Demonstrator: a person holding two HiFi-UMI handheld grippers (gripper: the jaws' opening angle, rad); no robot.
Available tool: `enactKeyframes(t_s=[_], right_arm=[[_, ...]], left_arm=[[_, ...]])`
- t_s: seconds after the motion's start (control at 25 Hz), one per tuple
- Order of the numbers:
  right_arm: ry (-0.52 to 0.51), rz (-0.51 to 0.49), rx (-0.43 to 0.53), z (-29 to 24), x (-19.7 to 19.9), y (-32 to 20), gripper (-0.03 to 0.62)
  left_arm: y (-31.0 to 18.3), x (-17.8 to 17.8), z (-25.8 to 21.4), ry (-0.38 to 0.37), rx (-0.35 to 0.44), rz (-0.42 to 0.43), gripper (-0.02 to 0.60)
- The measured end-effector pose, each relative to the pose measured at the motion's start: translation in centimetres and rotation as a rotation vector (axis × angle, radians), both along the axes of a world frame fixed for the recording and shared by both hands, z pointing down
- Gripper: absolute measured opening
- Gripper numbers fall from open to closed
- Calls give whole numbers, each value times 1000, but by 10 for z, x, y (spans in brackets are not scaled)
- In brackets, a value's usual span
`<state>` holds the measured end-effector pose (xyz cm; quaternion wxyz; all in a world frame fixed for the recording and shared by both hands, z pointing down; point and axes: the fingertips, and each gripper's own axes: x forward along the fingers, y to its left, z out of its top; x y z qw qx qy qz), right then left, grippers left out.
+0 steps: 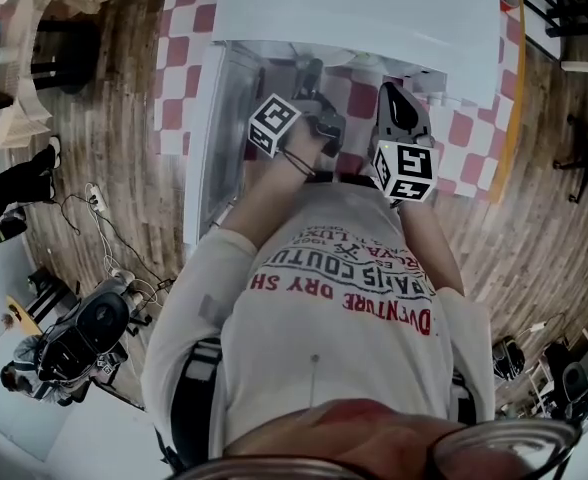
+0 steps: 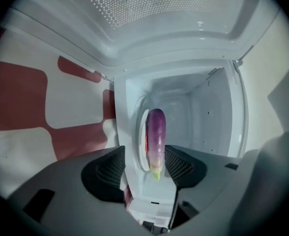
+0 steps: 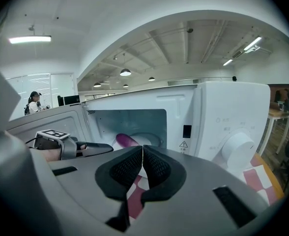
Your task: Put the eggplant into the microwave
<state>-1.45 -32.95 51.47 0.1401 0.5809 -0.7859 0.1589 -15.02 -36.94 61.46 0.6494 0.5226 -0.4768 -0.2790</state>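
Note:
The purple eggplant (image 2: 156,136) with a pale green stem end lies inside the white microwave (image 2: 208,107), on its glass turntable (image 2: 142,132). My left gripper (image 2: 147,167) reaches into the cavity, its jaws open, with the eggplant's stem end between the pads and a gap showing on one side. In the right gripper view the eggplant (image 3: 127,140) shows in the open microwave (image 3: 223,112) beyond the left gripper (image 3: 80,148). My right gripper (image 3: 142,163) is shut on nothing, in front of the microwave. In the head view the left gripper (image 1: 314,93) and the right gripper (image 1: 394,98) are at the microwave (image 1: 374,8).
The microwave door (image 1: 212,138) hangs open at the left. The control knob (image 3: 238,149) is on the right panel. A red and white checked cloth (image 1: 474,138) covers the table. Camera gear and cables (image 1: 84,328) lie on the wooden floor. A person (image 3: 34,102) stands far off.

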Motion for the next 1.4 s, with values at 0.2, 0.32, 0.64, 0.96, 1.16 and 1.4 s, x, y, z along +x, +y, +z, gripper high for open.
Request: enactKeyframes(t_s=[0.2,0.32,0.64,0.96,1.16,1.4], right_arm=[[-12,-9,7,-5,-2,5,26],[-17,-20,18,-10,-3,7,26],[-18,-52,70,-30,2,1,26],[-68,1,103,-50,3,-4,26],[-31,-49,166,-65,-8,-5,26],[10,-91,219,-78,-12,-5,26]], left_arm=[[20,0,-8,-55,-16,53,32],[30,5,-21,-102,17,110,28],[41,24,-76,-583,266,420,26],[30,30,-148,-1023,562,490,26],[29,41,-181,-1128,701,474,26],[29,44,-193,-1116,761,463,26]])
